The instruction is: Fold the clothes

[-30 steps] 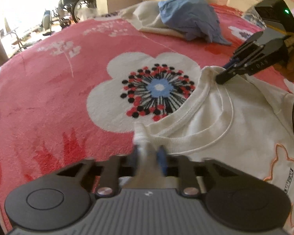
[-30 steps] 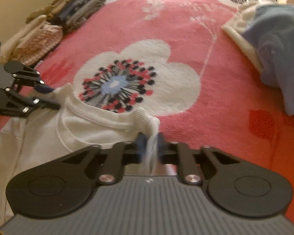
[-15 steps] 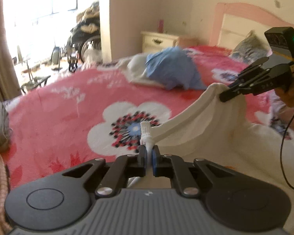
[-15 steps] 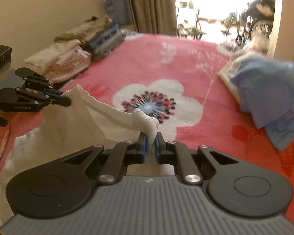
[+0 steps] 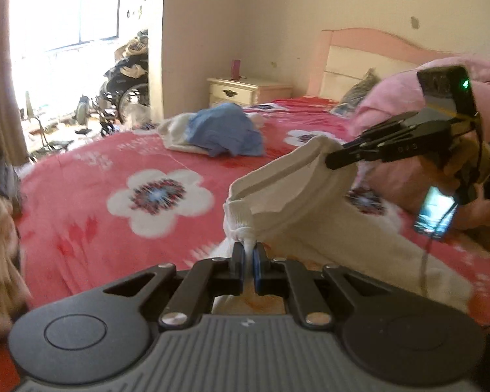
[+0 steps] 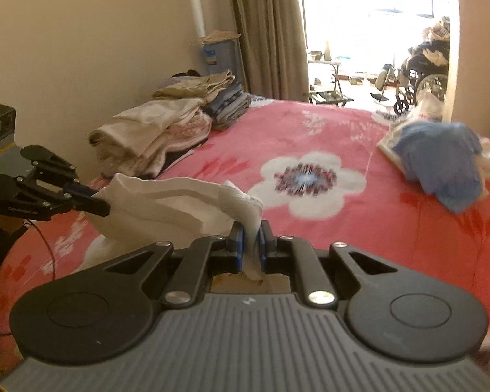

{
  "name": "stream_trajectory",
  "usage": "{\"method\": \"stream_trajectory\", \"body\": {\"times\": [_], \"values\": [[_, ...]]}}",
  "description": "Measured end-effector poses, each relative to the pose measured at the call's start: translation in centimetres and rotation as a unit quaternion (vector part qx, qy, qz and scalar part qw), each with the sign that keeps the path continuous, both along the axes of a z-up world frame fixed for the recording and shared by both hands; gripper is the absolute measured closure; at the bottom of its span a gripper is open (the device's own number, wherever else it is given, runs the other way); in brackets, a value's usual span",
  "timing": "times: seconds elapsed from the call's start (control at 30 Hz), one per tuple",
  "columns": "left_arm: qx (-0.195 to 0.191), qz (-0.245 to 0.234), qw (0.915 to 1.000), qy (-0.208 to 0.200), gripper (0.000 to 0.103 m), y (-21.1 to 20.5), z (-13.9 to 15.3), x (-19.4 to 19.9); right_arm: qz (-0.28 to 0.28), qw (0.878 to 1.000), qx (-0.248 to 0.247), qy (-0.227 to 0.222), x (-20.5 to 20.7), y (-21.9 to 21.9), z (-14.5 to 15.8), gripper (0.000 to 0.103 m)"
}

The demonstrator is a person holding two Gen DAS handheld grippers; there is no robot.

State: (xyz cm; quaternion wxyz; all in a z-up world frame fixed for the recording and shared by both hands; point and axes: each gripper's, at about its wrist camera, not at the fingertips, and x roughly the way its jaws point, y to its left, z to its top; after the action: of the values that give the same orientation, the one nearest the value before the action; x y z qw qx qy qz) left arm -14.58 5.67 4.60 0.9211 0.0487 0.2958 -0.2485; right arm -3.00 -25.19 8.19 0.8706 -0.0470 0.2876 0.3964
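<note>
Sagging white knit shirt (image 5: 313, 196) between pinching grippers

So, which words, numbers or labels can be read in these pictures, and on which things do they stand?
None reads clearly.
Right gripper, shut on the white shirt: white characters, blurred.
Left gripper, also holding it: white print, too small.
Blue box: label blurred.
</note>
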Motion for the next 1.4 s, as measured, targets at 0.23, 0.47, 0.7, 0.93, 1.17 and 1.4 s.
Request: {"method": "stream_trajectory", "body": {"times": [0.23, 0.47, 0.7, 0.93, 1.17, 1.4], "values": [[-0.011, -0.048, 0.9975, 0.051, 0.097, -1.8, -3.4, -7.8, 0.012, 0.999, -0.039, 0.030, -8.0, -2.2, -3.1, 0.095], [-0.024, -0.079, 0.9887, 0.125, 0.097, -2.9, -7.3, -11.2, 0.037, 0.993, -0.083, 0.079, -12.0, -3.0, -6.6, 0.095], [-0.036, -0.104, 0.9784, 0.175, 0.097, -2.8, -8.9, -13.3, 0.074, 0.987, -0.090, 0.106, -14.7, -4.5, -7.3, 0.095], [-0.007, -0.119, 0.9721, 0.202, 0.097, -2.6, -10.2, -13.6, 0.099, 0.979, -0.138, 0.113, -16.2, -4.6, -9.1, 0.095], [0.005, -0.135, 0.9694, 0.205, 0.097, -2.6, -10.2, -13.7, 0.114, 0.976, -0.149, 0.113, -16.5, -4.5, -9.6, 0.095], [0.006, -0.128, 0.9564, 0.262, 0.096, -1.8, -12.5, -13.4, 0.091, 0.976, -0.141, 0.135, -16.2, -5.8, -9.3, 0.091]]}}
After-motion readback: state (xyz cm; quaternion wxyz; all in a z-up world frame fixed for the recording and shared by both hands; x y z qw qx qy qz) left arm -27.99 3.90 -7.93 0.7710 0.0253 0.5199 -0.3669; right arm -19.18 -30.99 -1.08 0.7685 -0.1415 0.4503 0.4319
